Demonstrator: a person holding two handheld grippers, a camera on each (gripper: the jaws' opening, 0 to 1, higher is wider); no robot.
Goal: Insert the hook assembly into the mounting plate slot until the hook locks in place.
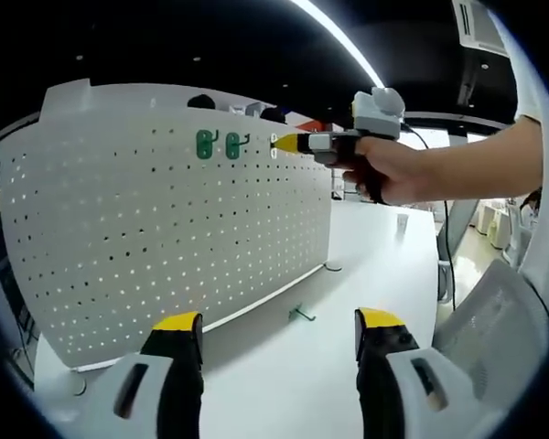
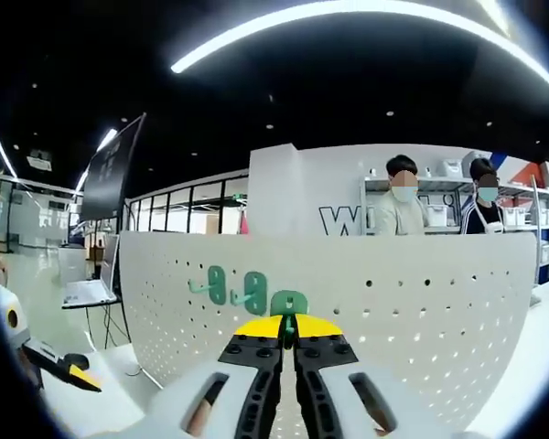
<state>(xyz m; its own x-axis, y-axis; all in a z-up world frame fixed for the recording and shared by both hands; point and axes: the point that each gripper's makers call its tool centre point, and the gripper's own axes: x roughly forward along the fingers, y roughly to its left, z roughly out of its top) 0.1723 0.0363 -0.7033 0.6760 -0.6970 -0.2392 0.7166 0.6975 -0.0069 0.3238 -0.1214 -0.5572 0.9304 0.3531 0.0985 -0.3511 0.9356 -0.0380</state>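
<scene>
While I watched both views at this moment, I logged the following.

Right gripper point(image 2: 288, 331): its yellow-tipped jaws were pressed together on a green hook point(image 2: 288, 306) at lower centre of the right gripper view, the hook's plate sitting just above the tips against the pegboard.

Right gripper from the other side point(image 1: 284, 144): in the upper middle of the left gripper view, a hand point(image 1: 393, 169) held it with its tip at the top edge of the board.

Left gripper point(image 1: 279, 331): I had its jaws wide apart at the bottom of the left gripper view, with nothing between them, above the white table point(image 1: 348, 302).

White pegboard point(image 1: 165, 229): it stood upright on the table, taking up the left half of the left gripper view.

Mounted hooks point(image 1: 218, 144): two green ones were already on the board's top rows, just left of the right gripper's tip.

Loose hook point(image 1: 302, 314): one small green piece lay on the table near the board's foot.
</scene>
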